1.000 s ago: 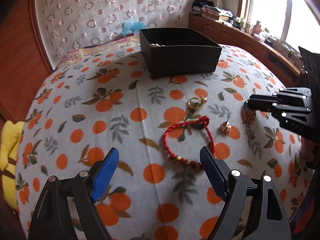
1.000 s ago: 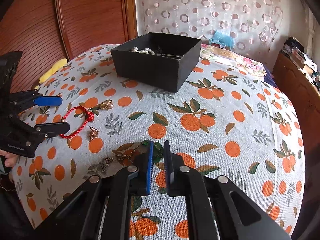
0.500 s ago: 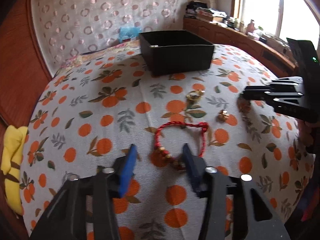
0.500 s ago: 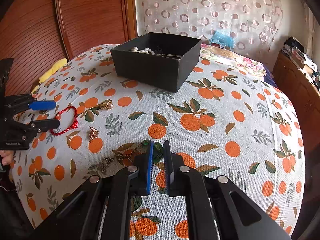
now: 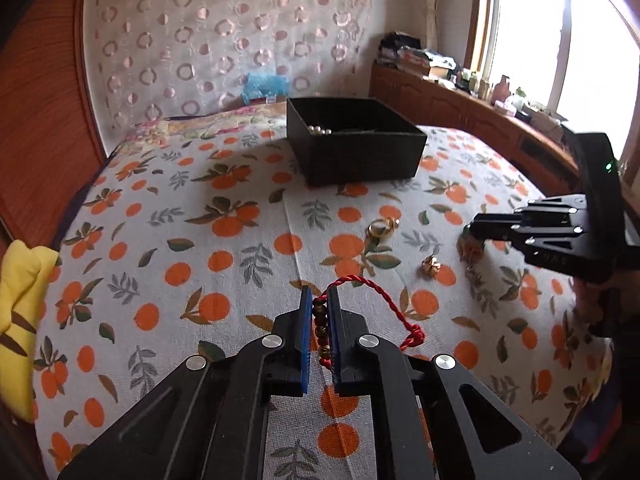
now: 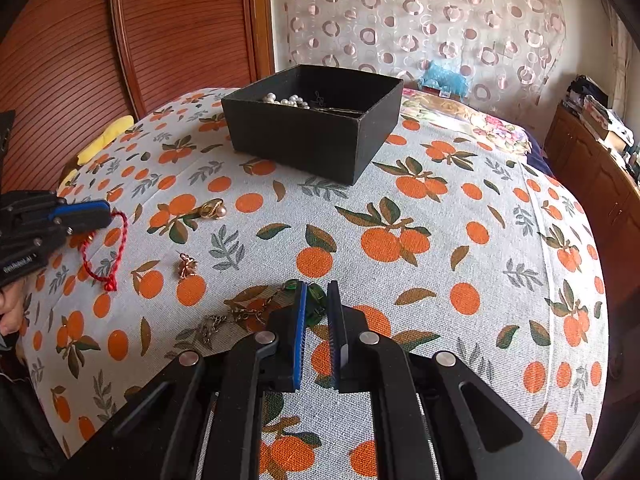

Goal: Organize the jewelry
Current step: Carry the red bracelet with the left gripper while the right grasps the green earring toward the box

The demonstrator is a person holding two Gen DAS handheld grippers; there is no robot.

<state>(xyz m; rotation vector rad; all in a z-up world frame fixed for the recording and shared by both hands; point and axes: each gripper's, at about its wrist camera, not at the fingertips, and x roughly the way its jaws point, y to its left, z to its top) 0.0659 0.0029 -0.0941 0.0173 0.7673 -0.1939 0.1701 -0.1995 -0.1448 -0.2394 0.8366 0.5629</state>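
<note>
A red cord bracelet (image 5: 384, 300) with gold beads sits between the blue pads of my left gripper (image 5: 320, 300). Its jaws are closing tight, and the pads press on the beaded stretch. In the right wrist view the left gripper (image 6: 80, 212) is at the left edge, and the bracelet (image 6: 120, 236) hangs from it down to the bedspread. My right gripper (image 6: 317, 292) is shut on the green stones of a gold chain necklace (image 6: 236, 316), which trails left on the cloth. A black box (image 5: 360, 160) holding pearls (image 6: 286, 100) stands further back.
A gold pearl ring (image 6: 214, 209) and a small gold charm (image 6: 187, 266) lie loose on the orange-print bedspread (image 6: 440, 280) between the grippers. A yellow cloth (image 5: 20, 320) hangs at the bed's left edge. A wooden cabinet (image 5: 460, 108) runs under the window.
My left gripper moved forward over the bracelet and went from wide open to shut on its beaded part. The cord loop bunched up and lifted. The right gripper stayed still.
</note>
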